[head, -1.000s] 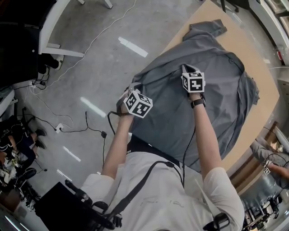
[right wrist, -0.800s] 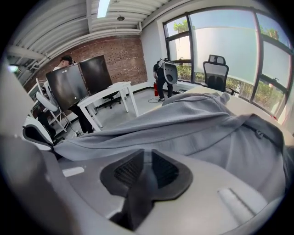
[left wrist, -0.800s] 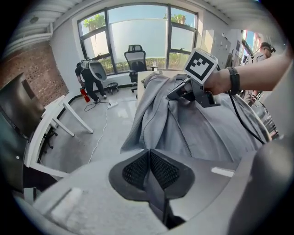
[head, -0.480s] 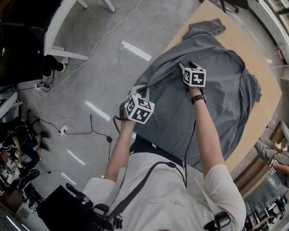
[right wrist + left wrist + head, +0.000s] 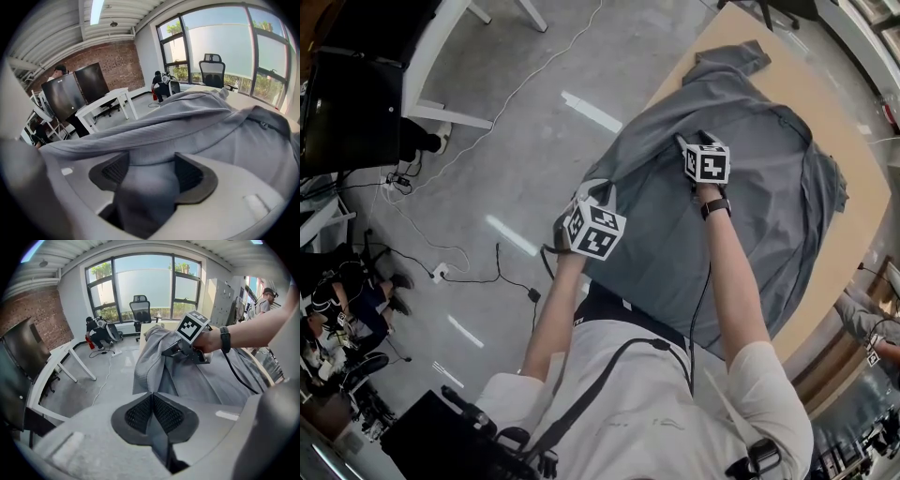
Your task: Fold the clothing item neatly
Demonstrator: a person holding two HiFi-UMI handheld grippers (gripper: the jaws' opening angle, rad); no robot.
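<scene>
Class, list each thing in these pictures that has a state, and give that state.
grey shirt: unfolded, spread on the table, one edge lifted.
left gripper: shut on the shirt's edge.
right gripper: jaws apart, just been closing, shirt cloth between them.

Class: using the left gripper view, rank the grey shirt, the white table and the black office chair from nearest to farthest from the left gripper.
1. grey shirt: straight ahead, a fold of it pinched in the shut jaws of the left gripper.
2. white table: off to the left, across the floor.
3. black office chair: far back, by the window.
</scene>
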